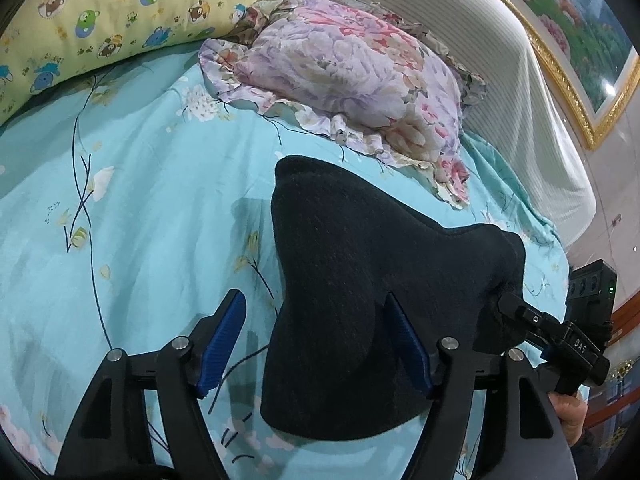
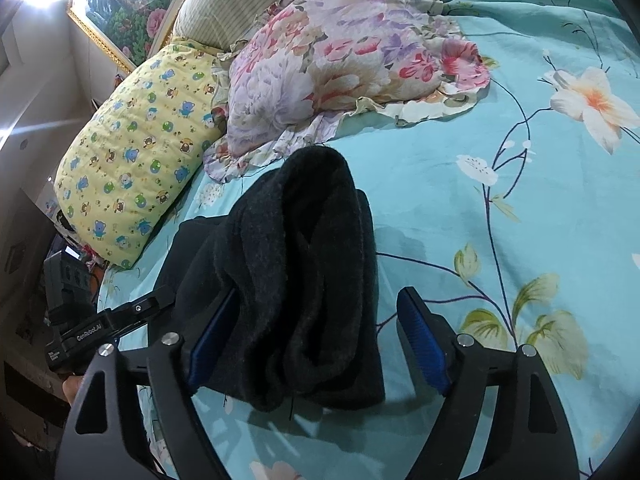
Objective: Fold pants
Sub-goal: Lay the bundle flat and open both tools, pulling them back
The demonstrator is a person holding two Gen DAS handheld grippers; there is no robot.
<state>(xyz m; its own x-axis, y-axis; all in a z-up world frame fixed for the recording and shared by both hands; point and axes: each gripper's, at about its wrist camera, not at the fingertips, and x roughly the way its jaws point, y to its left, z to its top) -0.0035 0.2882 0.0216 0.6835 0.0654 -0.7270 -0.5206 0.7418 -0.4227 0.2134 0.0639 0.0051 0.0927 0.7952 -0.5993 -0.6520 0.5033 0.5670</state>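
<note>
**Left wrist view: dark pants bundled on a floral bed**

Left wrist view shows the black pants [image 1: 360,280] lying in a folded bundle on the turquoise floral bedsheet [image 1: 140,200], near the camera and a little right of centre. The left gripper [image 1: 320,340] has its blue-padded fingers [image 1: 224,344] spread wide apart, released; the bundle's near part sits between them, against the right pad, with nothing pinched. At the far right the right gripper [image 1: 560,336] reaches the pants' right edge.

From the right wrist view, the pants [image 2: 304,280] look thick and fleecy, folded over themselves. The right gripper [image 2: 316,344] is also spread wide, its left pad touching the cloth and its right finger [image 2: 424,344] standing clear over bare sheet.

Beyond the pants lie a ruffled floral pillow [image 1: 352,80] and, farther left, a yellow cartoon-bear pillow [image 1: 100,20]. A gold-framed picture [image 1: 580,40] hangs on the far right wall.
</note>
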